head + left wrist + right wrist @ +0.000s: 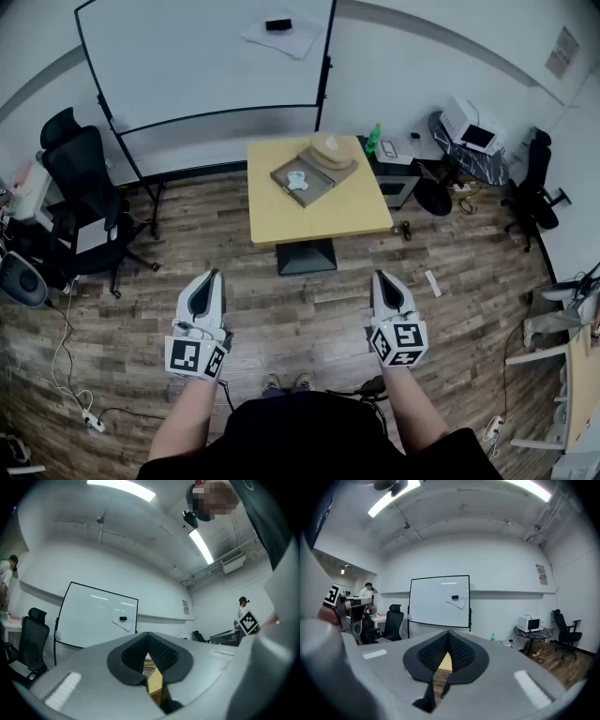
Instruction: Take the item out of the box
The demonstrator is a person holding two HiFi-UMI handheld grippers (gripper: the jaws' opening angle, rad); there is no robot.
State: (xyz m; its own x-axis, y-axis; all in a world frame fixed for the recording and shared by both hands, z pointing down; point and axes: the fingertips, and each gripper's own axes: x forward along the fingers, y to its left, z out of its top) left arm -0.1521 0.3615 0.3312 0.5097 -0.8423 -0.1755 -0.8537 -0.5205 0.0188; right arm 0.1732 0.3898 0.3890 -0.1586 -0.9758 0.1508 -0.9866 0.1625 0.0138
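Note:
A shallow brown box (307, 183) lies on the yellow square table (281, 220) across the room, with a small white and blue item (297, 180) inside it. A tan rounded thing (331, 149) rests at the box's far corner. My left gripper (208, 278) and right gripper (383, 277) hang over the wooden floor, well short of the table, both pointing at it. Each is shut with nothing between the pads. In the left gripper view the left gripper (148, 635) has its tips meeting; the right gripper (449, 633) looks the same in its own view.
A whiteboard (206, 56) on a stand is behind the table. A black office chair (80, 178) stands at the left, cables (75, 394) trail over the floor there. A green bottle (374, 138), a microwave (472, 127) and another chair (534, 187) are at the right.

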